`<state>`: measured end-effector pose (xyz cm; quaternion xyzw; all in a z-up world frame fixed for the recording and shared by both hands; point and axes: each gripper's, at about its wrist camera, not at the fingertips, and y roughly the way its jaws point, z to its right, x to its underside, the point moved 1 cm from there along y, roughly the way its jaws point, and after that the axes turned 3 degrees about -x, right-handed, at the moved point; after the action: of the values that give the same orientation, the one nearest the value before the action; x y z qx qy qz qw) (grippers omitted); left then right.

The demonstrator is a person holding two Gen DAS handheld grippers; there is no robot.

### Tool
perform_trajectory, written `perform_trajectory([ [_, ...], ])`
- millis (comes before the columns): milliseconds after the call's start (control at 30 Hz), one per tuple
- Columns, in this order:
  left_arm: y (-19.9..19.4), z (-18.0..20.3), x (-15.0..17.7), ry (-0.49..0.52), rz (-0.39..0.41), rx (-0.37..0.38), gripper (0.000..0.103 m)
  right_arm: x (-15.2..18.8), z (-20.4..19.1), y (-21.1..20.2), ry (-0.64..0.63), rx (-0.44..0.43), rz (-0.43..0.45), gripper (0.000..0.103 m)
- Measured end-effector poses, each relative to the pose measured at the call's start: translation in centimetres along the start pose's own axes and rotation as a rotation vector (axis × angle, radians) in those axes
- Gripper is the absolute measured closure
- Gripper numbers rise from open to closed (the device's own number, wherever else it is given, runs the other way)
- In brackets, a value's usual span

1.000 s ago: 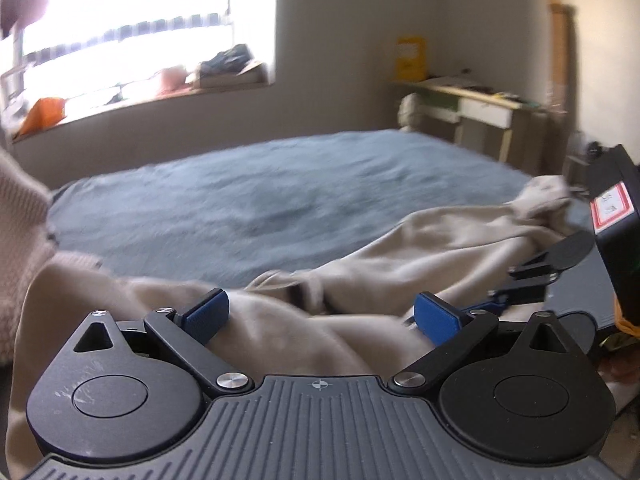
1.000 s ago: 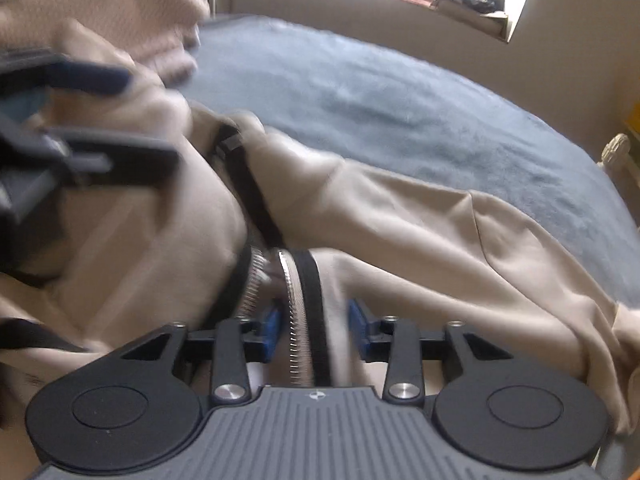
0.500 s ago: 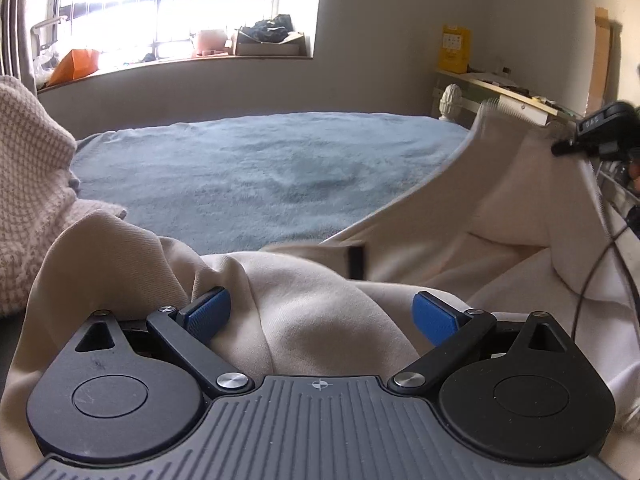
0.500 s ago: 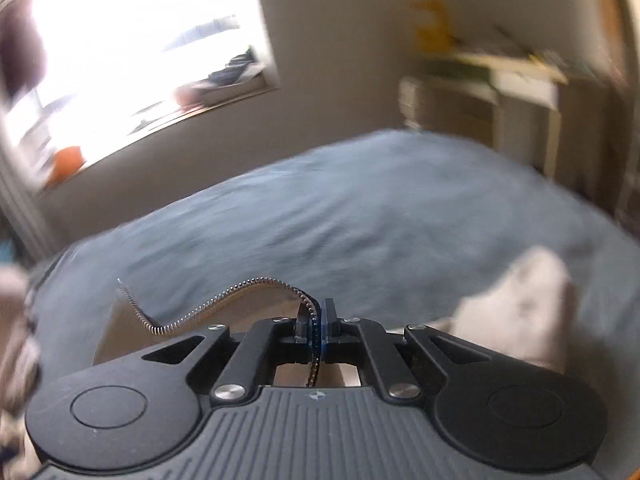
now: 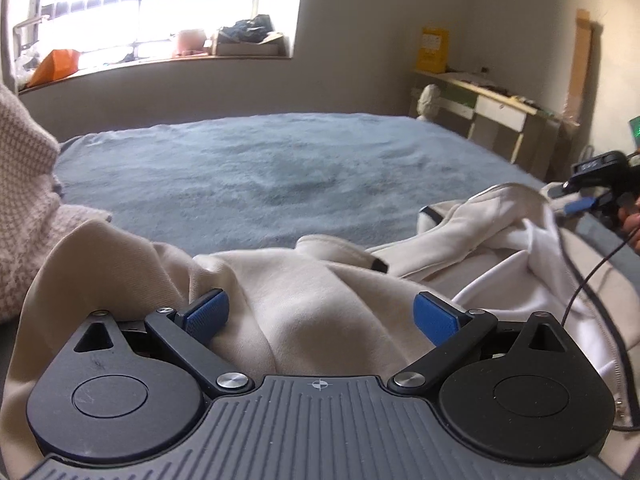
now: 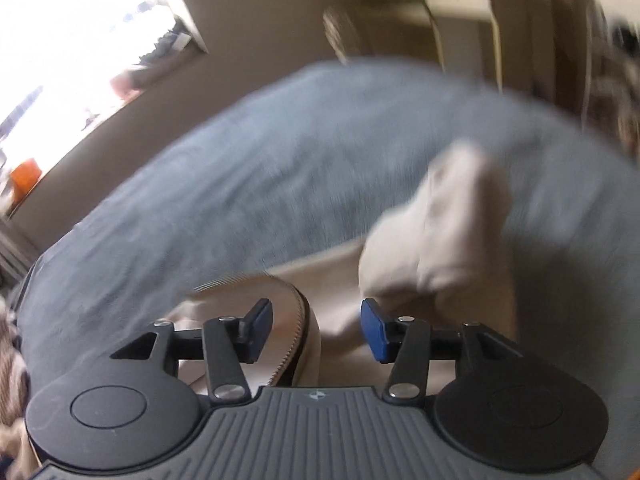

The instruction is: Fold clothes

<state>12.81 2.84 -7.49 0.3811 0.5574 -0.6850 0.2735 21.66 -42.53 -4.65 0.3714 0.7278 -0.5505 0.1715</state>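
A cream zip jacket [image 5: 304,300] lies crumpled on the blue-grey bed [image 5: 260,168]. My left gripper [image 5: 320,314] hovers low over its middle, open wide, its blue pads [image 5: 206,312] apart from the cloth folds. At the far right the right gripper [image 5: 568,198] stands just past the jacket's opened front, white lining up. In the blurred right wrist view the right gripper [image 6: 316,324] has its jaws opening. The jacket's zipper edge [image 6: 302,320] curves up between them, and neither pad presses on it. A cream sleeve [image 6: 448,232] lies ahead of it.
A pinkish knit sweater [image 5: 24,200] is heaped at the left bed edge. A desk [image 5: 480,96] with a yellow box [image 5: 432,50] stands at the back right, under-window sill [image 5: 160,60] cluttered. A thin cable [image 5: 580,280] hangs by a hand [image 5: 632,224].
The right gripper shut on the zipper edge, swung it to the right and rolled; now its jaws stand apart and the jacket front has dropped onto the bed. The left gripper stayed open in place.
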Motion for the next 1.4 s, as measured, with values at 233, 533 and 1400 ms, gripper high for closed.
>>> perform_trajectory([
  [233, 1.0, 0.3, -0.1, 0.022, -0.035, -0.037, 0.003, 0.8, -9.9, -4.9, -0.394, -0.295, 0.029, 0.037],
  [533, -0.1, -1.7, 1.3, -0.032, -0.059, -0.1, 0.003, 11.2, -25.7, 4.6, -1.076, -0.44, -0.256, 0.033],
  [1400, -1.2, -5.3, 3.1, -0.166, -0.02, -0.152, 0.003, 12.3, -31.8, 6.9, -1.126, -0.339, -0.048, 0.098],
])
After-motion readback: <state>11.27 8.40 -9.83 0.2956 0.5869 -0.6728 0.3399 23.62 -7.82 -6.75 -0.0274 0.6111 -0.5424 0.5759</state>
